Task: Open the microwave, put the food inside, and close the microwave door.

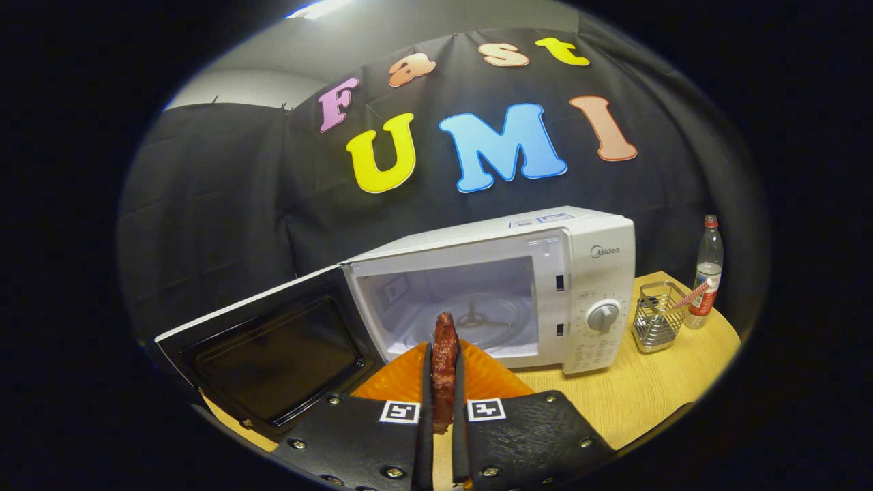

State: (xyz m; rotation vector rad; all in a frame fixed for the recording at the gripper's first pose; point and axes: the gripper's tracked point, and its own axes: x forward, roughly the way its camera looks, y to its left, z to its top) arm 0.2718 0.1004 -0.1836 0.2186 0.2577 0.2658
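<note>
A white microwave (586, 273) stands on the wooden table with its door (273, 354) swung wide open to the left. Inside the lit cavity I see the glass turntable (477, 324). My gripper (443, 372) is shut on a dark red strip of meat (445, 368), which stands upright between the fingers. Under it lies an orange ribbed plate (487, 378), just in front of the microwave's opening.
To the right of the microwave stand a wire mesh basket (656, 317) and a clear bottle with a red cap (706, 273). The wooden table (634, 395) has bare room in front of the basket. Black cloth hangs behind everything.
</note>
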